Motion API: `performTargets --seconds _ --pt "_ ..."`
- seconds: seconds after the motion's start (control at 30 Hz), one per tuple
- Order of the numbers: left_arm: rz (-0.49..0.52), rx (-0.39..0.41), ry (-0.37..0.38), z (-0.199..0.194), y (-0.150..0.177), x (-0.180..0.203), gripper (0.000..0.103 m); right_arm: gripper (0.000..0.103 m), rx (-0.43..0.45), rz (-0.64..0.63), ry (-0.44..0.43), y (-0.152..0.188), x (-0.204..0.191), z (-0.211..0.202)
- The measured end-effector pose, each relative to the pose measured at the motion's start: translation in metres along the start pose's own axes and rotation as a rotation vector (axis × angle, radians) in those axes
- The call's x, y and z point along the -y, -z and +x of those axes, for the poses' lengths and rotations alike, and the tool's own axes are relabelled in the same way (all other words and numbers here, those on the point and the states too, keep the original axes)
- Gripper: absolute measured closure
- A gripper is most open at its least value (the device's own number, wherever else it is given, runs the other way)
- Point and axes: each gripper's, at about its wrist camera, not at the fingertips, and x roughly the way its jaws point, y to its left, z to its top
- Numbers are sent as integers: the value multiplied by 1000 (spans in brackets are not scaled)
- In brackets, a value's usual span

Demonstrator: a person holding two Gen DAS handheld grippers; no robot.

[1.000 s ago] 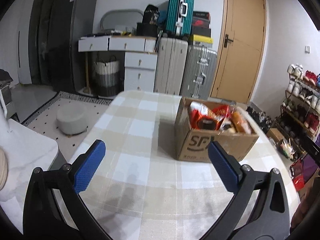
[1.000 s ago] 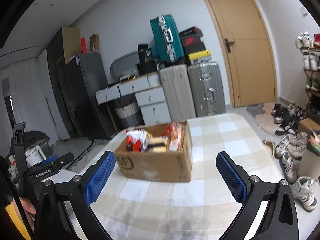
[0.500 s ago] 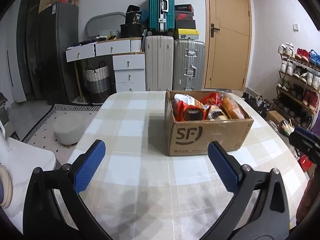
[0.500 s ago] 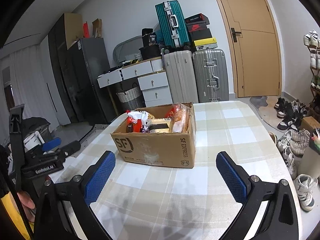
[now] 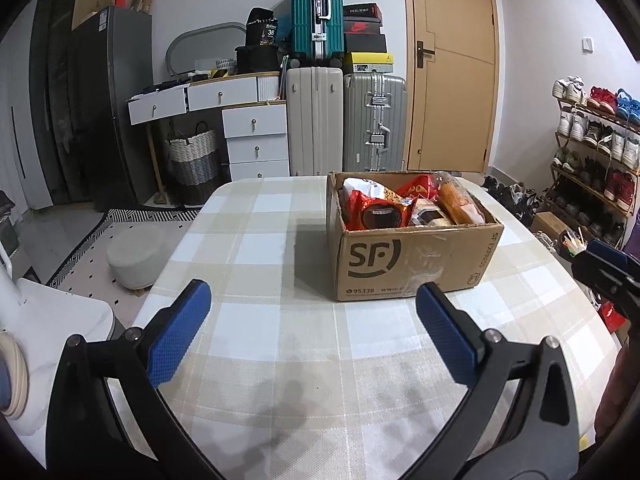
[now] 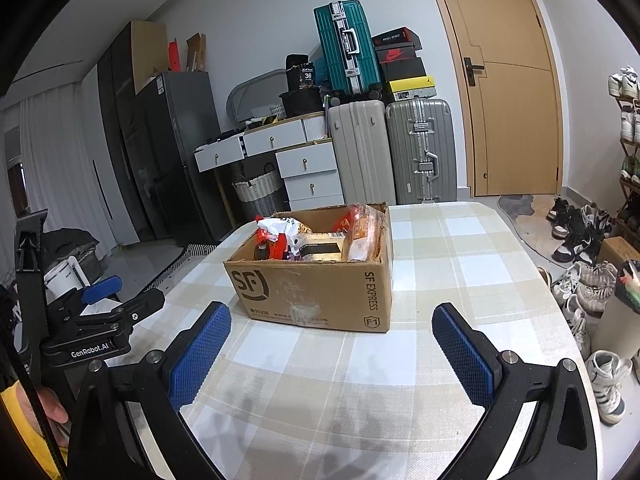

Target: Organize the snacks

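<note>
While both the left gripper point(image 5: 310, 322) and right gripper point(image 6: 330, 346) hover spread and empty, the snacks point(image 5: 404, 208) sit packed, seemingly all, inside the cardboard box point(image 6: 320, 294) on the table point(image 5: 280, 344); this fits either unpacking about to start or packing finished.

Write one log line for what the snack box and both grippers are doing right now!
left hand-held gripper: open, empty | right hand-held gripper: open, empty | cardboard box: on table, full of snacks, untouched

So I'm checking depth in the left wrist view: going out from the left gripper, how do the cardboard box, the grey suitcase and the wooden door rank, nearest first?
From the left gripper:
1. Cardboard box, on the table just ahead, slightly right.
2. Grey suitcase, standing on the floor beyond the table's far end.
3. Wooden door, in the back wall, right of the suitcase.
</note>
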Motion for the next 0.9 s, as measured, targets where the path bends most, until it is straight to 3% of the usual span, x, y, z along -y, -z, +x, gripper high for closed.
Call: performTargets --seconds 0.9 --pt "-47 32 -6 -14 -3 -11 1 1 -18 -2 2 1 2 -1"
